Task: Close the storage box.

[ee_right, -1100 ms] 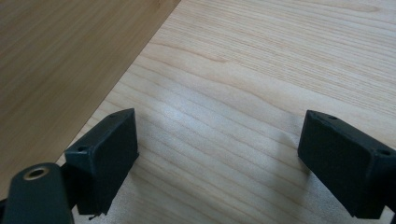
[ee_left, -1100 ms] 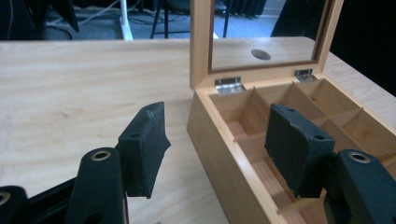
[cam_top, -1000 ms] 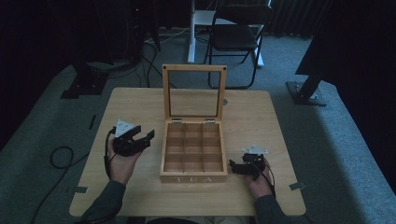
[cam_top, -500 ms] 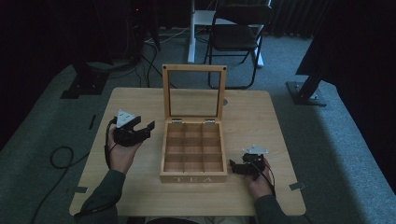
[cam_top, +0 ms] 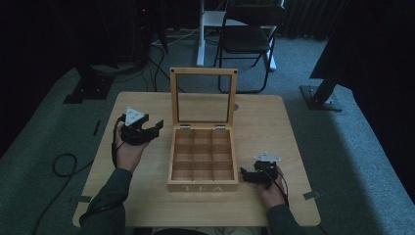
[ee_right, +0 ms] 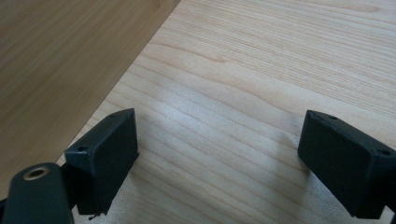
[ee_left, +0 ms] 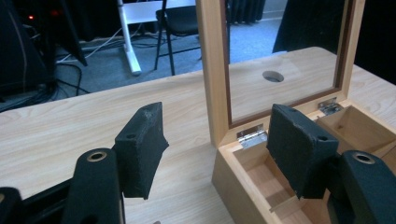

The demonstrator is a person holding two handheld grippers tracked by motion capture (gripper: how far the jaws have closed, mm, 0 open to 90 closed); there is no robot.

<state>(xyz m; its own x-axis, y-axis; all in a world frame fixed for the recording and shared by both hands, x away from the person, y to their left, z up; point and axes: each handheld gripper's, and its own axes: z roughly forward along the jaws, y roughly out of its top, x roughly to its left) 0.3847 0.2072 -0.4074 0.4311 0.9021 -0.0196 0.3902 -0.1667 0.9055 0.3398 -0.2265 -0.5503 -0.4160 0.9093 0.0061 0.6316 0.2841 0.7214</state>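
An open wooden tea box (cam_top: 203, 187) stands mid-table with empty compartments. Its glass-paned lid (cam_top: 203, 72) stands upright at the back. A hand holds my left gripper (cam_top: 154, 129) above the table, just left of the box, open and pointing at it. In the left gripper view the open jaws frame the box's rear left corner (ee_left: 233, 182) and the lid frame (ee_left: 212, 70), holding nothing. My right gripper (cam_top: 244, 175) rests low on the table by the box's front right corner, open. Between its jaws is bare table (ee_right: 261, 70), with the box's side wall (ee_right: 56, 56) at the upper left.
A round hole (cam_top: 236, 106) is cut in the table behind the lid. Beyond the table stand a black folding chair (cam_top: 247, 34) and a white post (cam_top: 200, 29). Cables (cam_top: 63, 164) lie on the floor at the left, and a dark stand base (cam_top: 320, 98) sits at the right.
The left gripper has moved away from the person and slightly right, closer to the box's rear left corner. The right gripper has stayed put.
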